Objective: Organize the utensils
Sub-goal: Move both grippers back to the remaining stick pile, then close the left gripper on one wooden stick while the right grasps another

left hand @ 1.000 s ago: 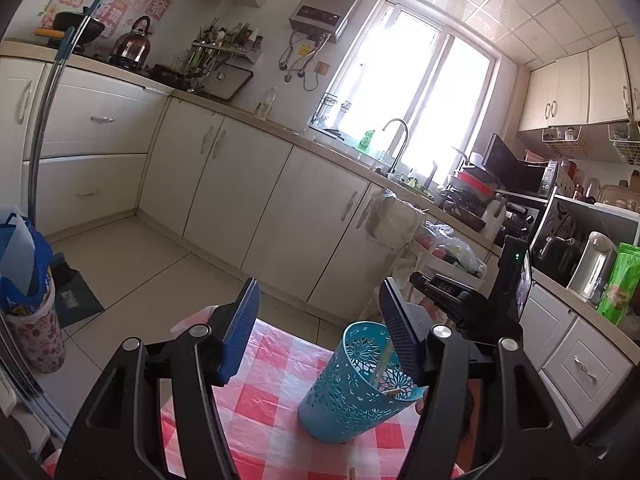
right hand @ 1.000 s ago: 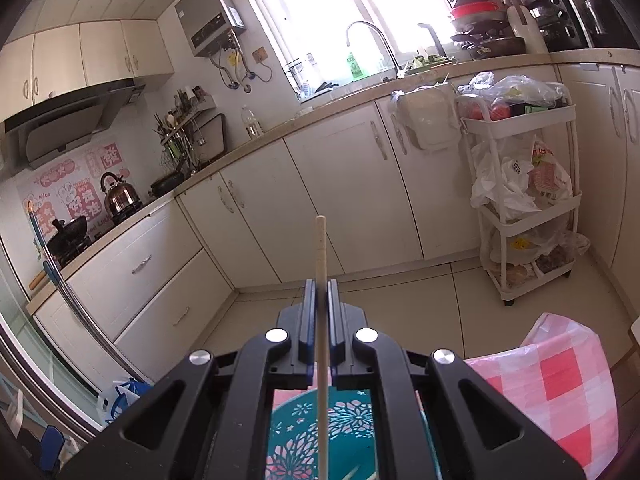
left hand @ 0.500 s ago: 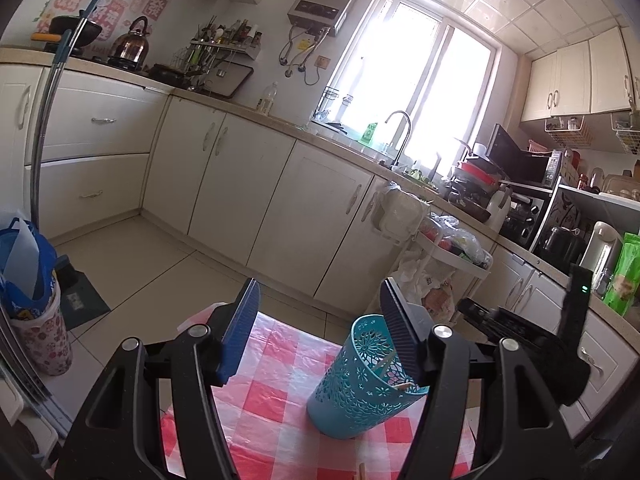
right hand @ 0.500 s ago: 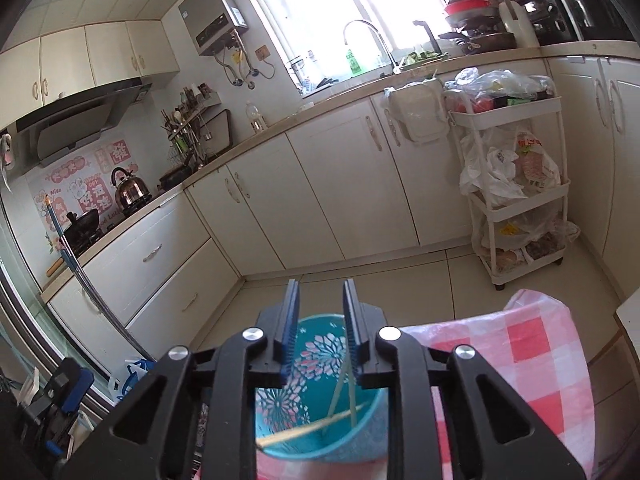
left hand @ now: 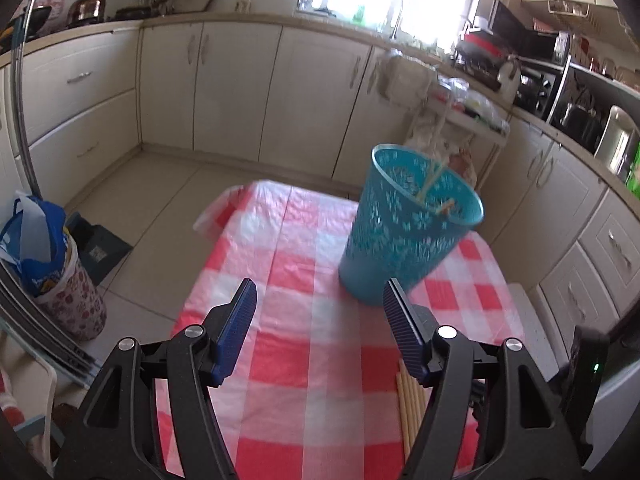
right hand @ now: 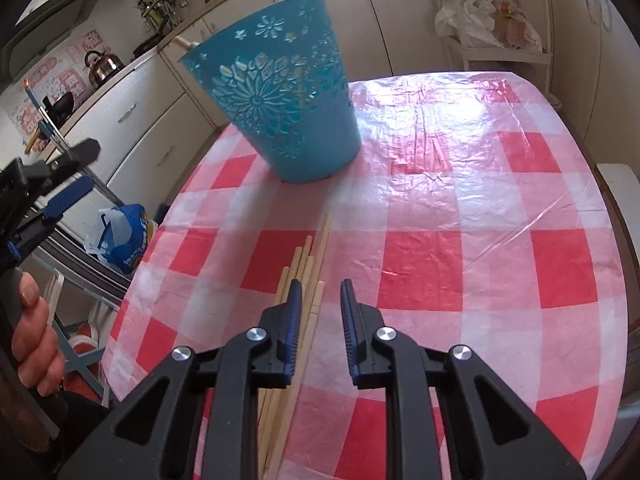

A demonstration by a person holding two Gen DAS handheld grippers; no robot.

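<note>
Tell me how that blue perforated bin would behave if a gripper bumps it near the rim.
Likely tippy: the blue bin is tall, narrower at its base than its rim, and already looks tilted on the checkered cloth. Probably light, since its walls are thin cut-out plastic holding only a few chopsticks. It may also slide on the glossy cloth.

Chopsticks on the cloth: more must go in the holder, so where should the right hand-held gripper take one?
Probably the rightmost of the chopsticks, near its close end, from above. It lies flat, slightly apart, its length running away from the closing, empty right hand-held gripper.
</note>
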